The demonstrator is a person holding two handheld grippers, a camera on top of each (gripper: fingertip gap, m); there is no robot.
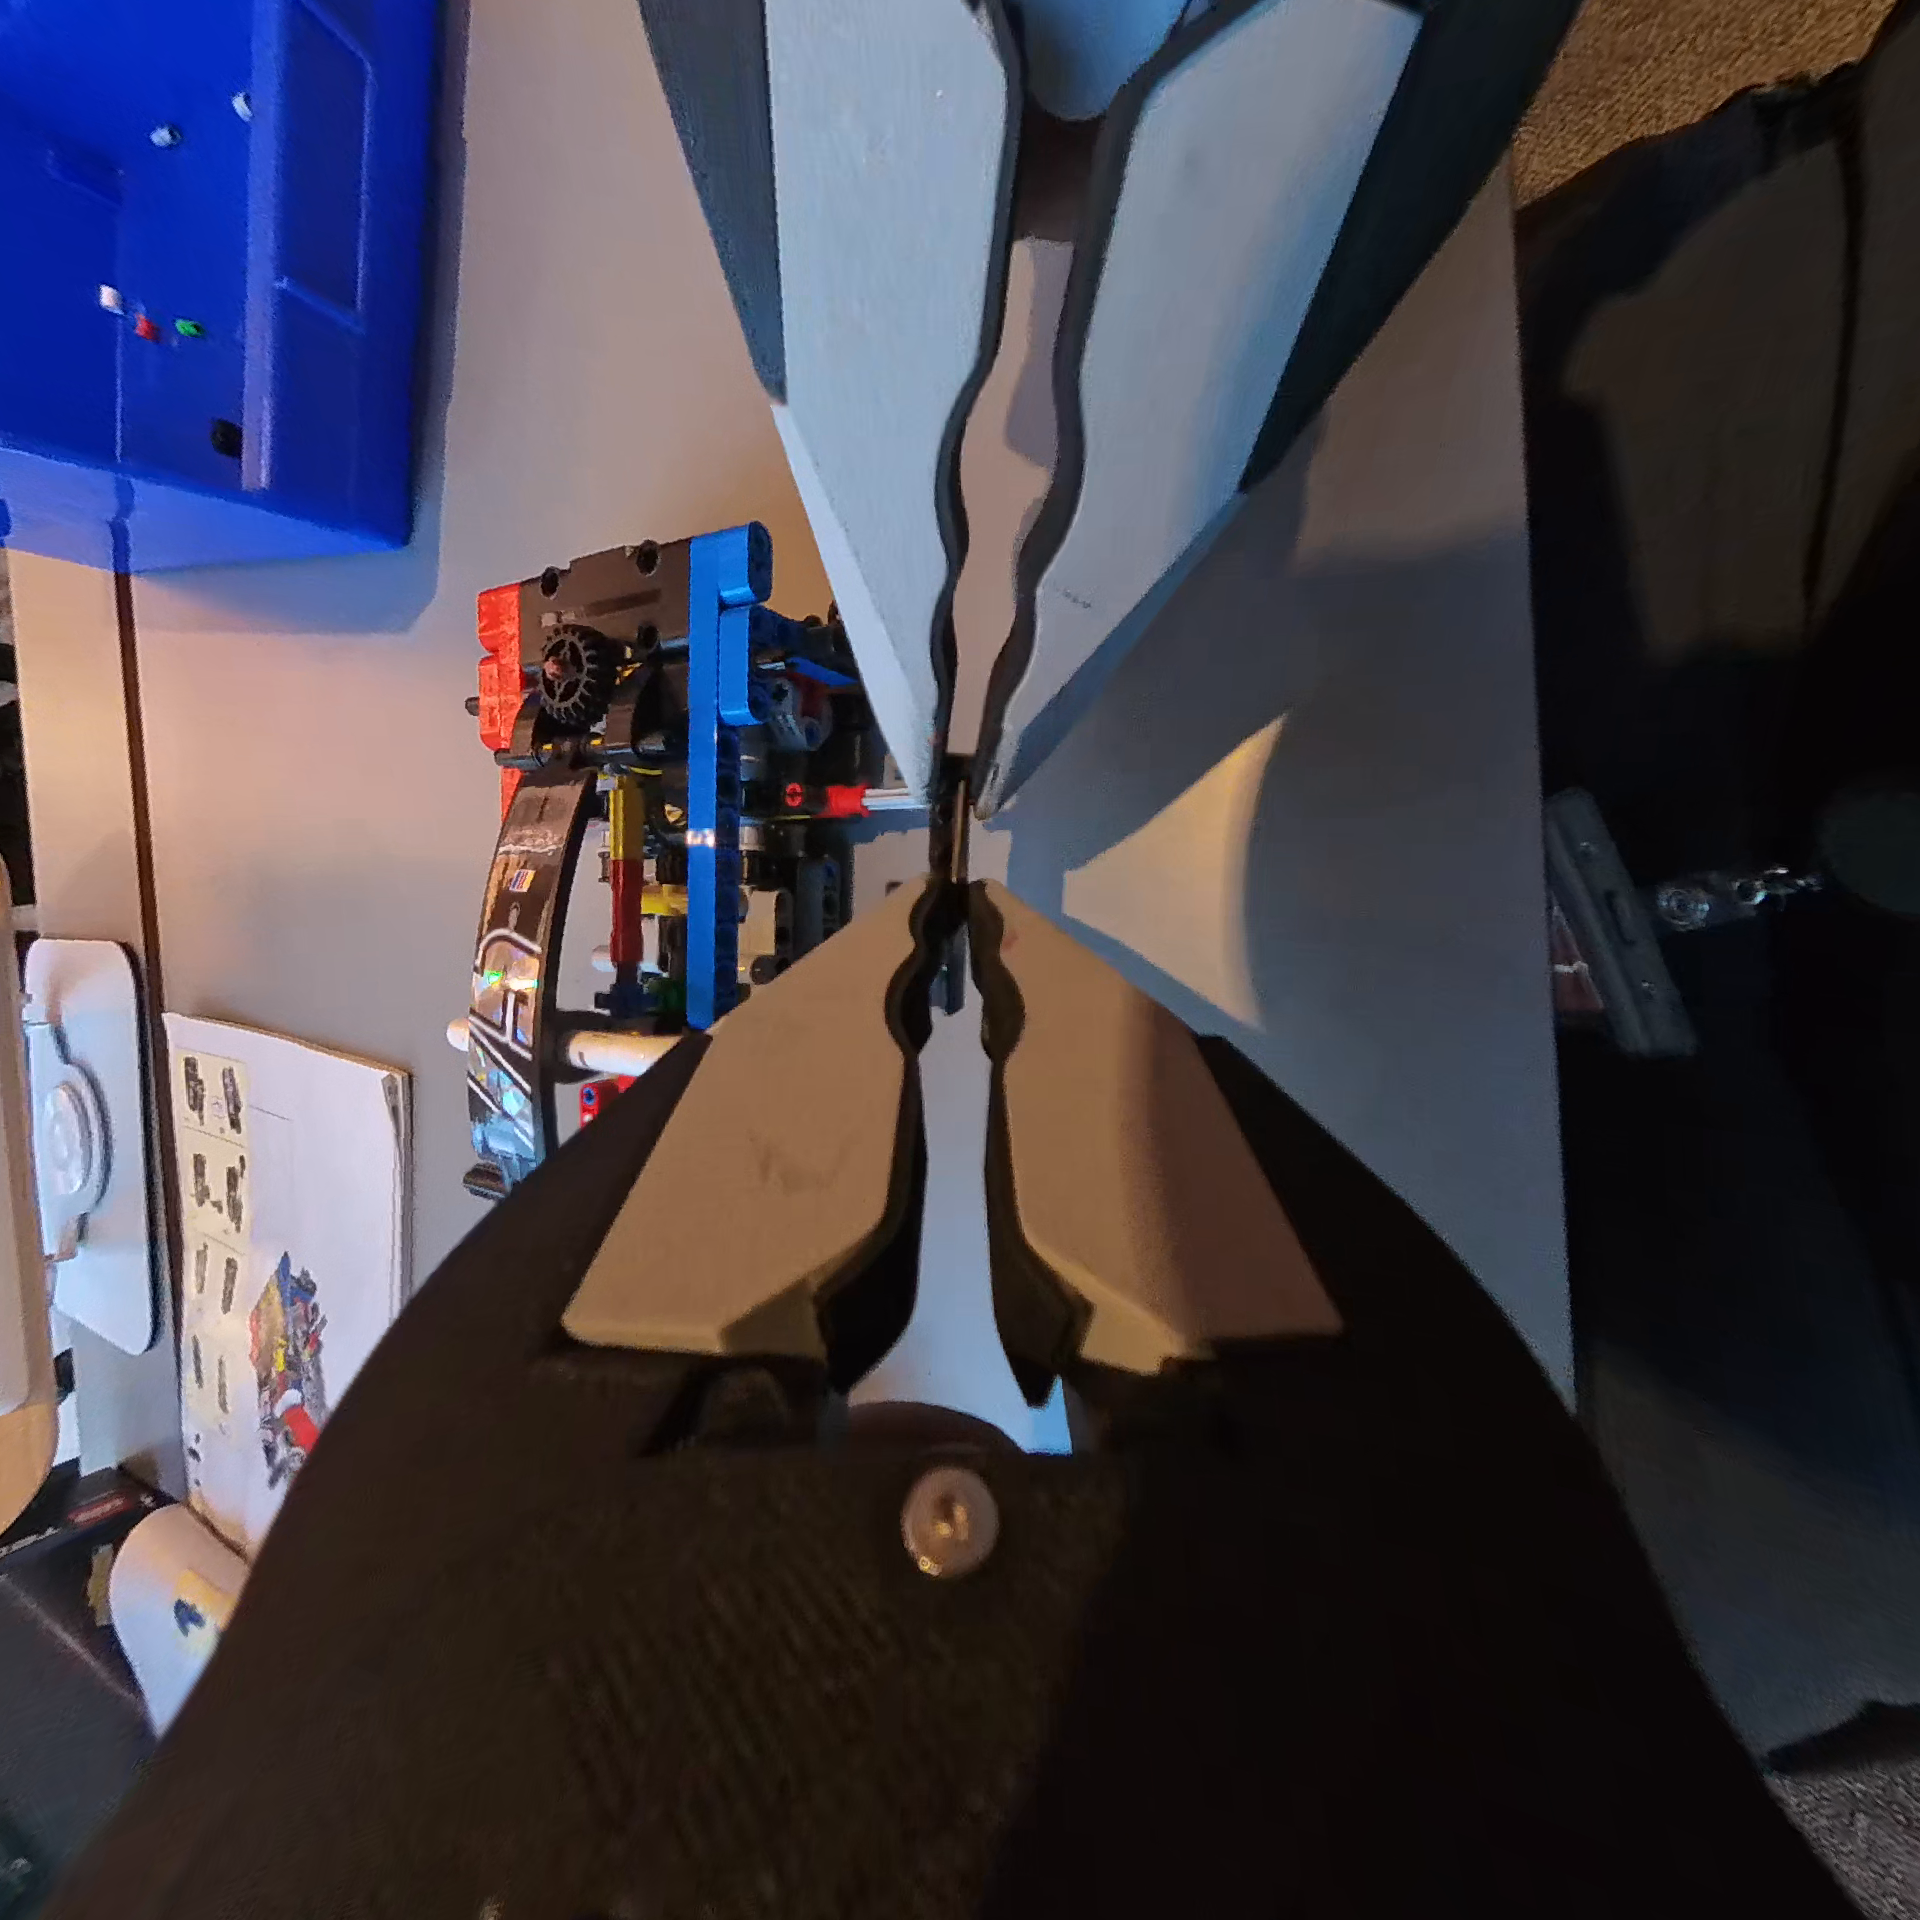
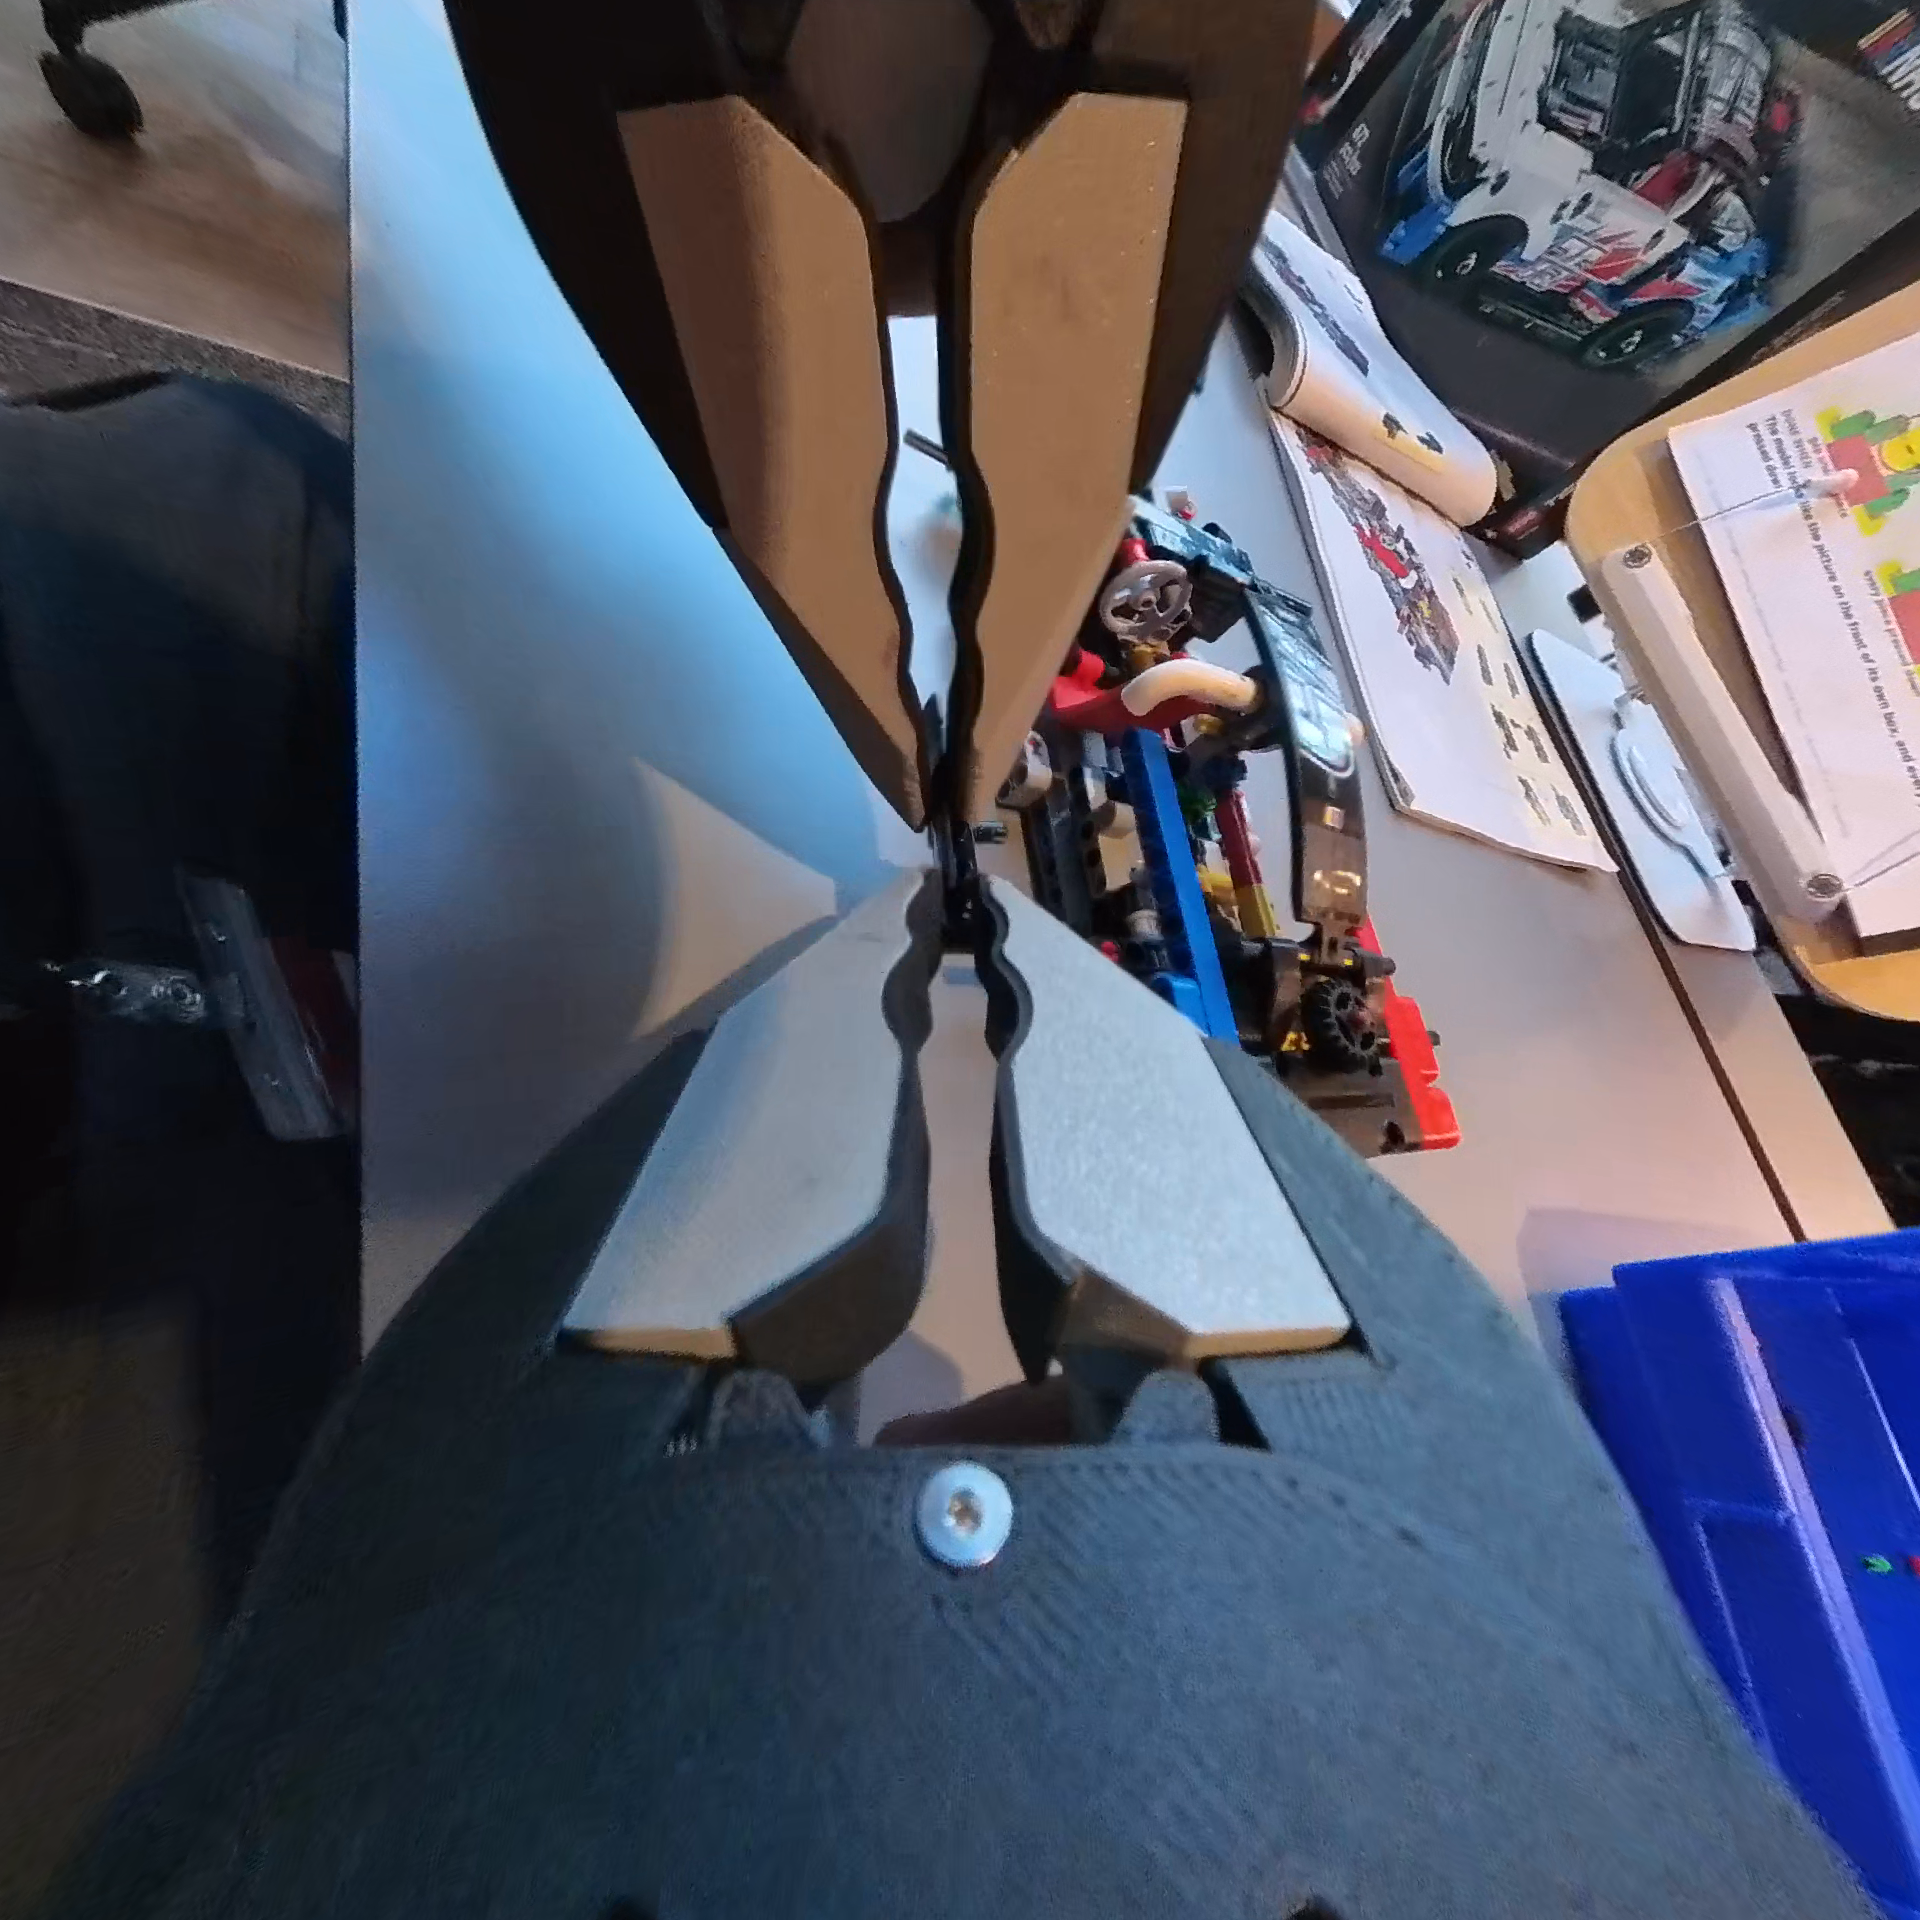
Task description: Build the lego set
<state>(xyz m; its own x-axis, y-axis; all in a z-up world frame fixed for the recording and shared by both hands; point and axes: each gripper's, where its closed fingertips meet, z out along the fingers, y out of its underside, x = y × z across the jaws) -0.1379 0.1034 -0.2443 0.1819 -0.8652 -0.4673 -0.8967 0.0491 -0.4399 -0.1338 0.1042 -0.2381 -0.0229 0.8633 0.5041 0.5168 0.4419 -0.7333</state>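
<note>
A small black lego piece point(image 1: 951, 836) hangs in the air between two grippers that meet tip to tip. My left gripper point(image 1: 948, 891) is shut on its near end. My right gripper point(image 1: 964, 779) comes in from the top and is shut on its far end. In the right wrist view the right gripper point(image 2: 961, 891) and the left gripper point(image 2: 943, 816) pinch the same black piece point(image 2: 958, 864). The partly built lego car point(image 1: 665, 810), with blue beams, red blocks, a black arch and gears, lies on the grey table just beside the tips; it also shows in the right wrist view point(image 2: 1226, 831).
A blue parts tray point(image 1: 208, 260) with a few small pieces stands beyond the car, also in the right wrist view point(image 2: 1766, 1507). An open instruction booklet point(image 2: 1434, 644) and the set's box point(image 2: 1558, 187) lie past the car. The table's edge point(image 2: 358, 727) runs close to the grippers. Left and right tips are no more than a few centimetres apart.
</note>
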